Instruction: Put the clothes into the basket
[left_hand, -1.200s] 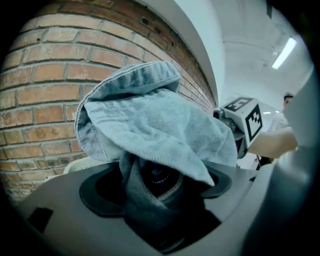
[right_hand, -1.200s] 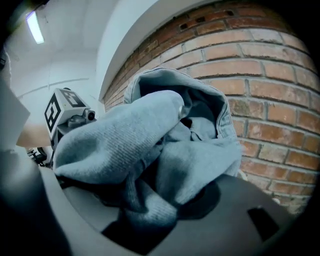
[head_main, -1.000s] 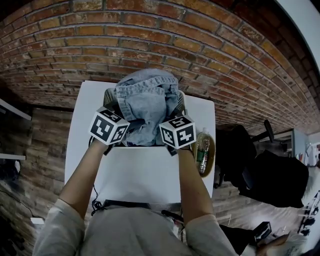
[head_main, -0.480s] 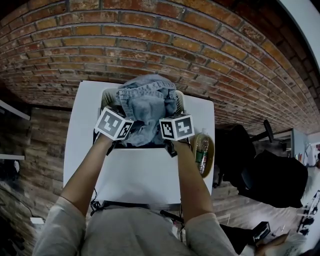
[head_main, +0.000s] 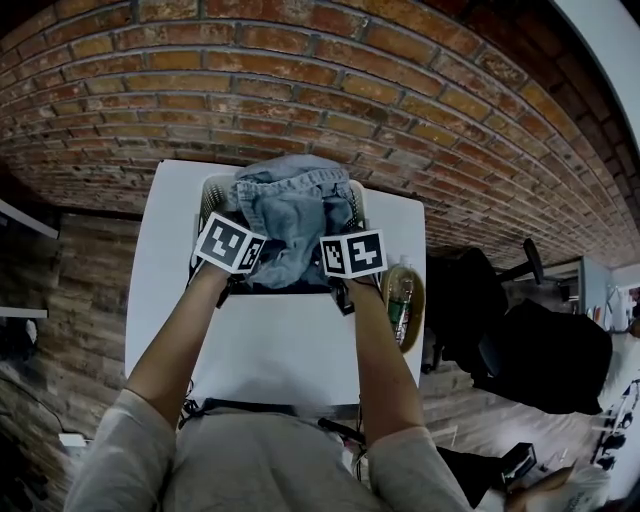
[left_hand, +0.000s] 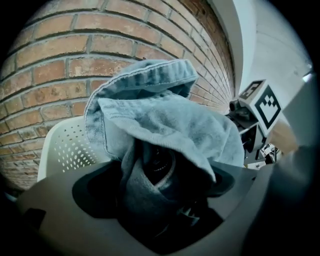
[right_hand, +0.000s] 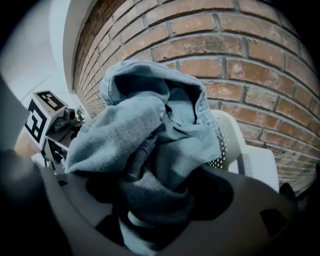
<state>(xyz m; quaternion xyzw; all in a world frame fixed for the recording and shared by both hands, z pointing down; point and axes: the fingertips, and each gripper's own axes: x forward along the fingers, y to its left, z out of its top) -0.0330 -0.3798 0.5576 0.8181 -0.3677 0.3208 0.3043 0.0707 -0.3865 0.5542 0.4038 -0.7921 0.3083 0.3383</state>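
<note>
Left gripper and right gripper jaws have both just been opening, slack around the denim jeans bunched between them, bundle heaped in white basket.

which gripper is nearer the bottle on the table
Right. The right gripper is at the near right corner of the basket, beside the bottle; the left gripper is across the basket. Both grippers' jaws have just been opening, jeans between them.

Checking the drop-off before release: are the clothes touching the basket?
Touching. The right gripper view shows the clothes lying against the perforated wall of the basket. The head view shows them heaped inside it.
</note>
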